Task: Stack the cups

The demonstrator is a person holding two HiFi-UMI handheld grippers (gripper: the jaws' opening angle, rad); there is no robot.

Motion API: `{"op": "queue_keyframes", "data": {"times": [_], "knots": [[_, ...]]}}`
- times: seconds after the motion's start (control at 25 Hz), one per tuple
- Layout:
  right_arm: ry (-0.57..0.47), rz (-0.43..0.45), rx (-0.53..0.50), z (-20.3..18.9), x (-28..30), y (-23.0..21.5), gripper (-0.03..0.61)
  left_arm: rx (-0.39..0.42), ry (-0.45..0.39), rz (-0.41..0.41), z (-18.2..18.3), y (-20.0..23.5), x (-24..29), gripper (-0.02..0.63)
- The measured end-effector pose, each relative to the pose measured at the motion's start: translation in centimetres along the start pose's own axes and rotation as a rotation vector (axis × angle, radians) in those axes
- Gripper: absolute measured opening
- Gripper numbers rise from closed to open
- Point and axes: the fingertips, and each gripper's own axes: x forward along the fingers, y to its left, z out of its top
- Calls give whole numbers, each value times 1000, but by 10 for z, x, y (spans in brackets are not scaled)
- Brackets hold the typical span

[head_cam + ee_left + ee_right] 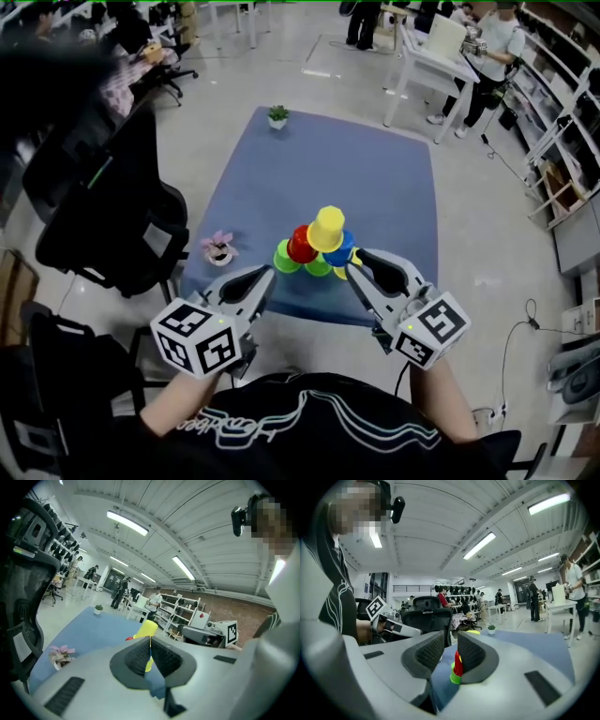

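Note:
A small pyramid of cups stands near the front edge of the blue table [375,178]. A yellow cup [327,228] sits upside down on top, over a red cup [302,246] and a blue cup [340,251], with green cups [286,258] at the bottom. My left gripper [265,275] hovers just left of the pile, its jaws closed together on nothing. In the left gripper view [150,641] the yellow cup [147,628] shows beyond the tips. My right gripper [356,265] is just right of the pile. Its jaws [451,644] stand a little apart and empty, with the red cup [458,663] seen through the gap.
A pink flower pot [219,248] stands at the table's left front and a small green plant [277,116] at its far edge. Black office chairs [112,206] crowd the left side. A white desk [431,66] with a person beside it stands at the back right.

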Motion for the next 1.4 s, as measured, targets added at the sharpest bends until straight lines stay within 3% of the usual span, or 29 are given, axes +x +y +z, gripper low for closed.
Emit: {"op": "queue_keyframes", "data": {"times": [0.12,0.4,1.0,1.16,1.4], "knots": [[-20,37,47,0,-21,10,47,10,-24,-49,7,-30,0,26],[-88,126,170,6,-70,30,28,42,-43,-92,6,-92,-3,26],[-116,209,122,5,-126,66,26,82,-59,-82,-22,-165,-24,26],[-116,221,102,8,-134,74,26,128,-67,-67,-24,-177,-32,26],[-114,234,84,5,-142,85,26,131,-85,-64,-30,-188,-43,26]]}}
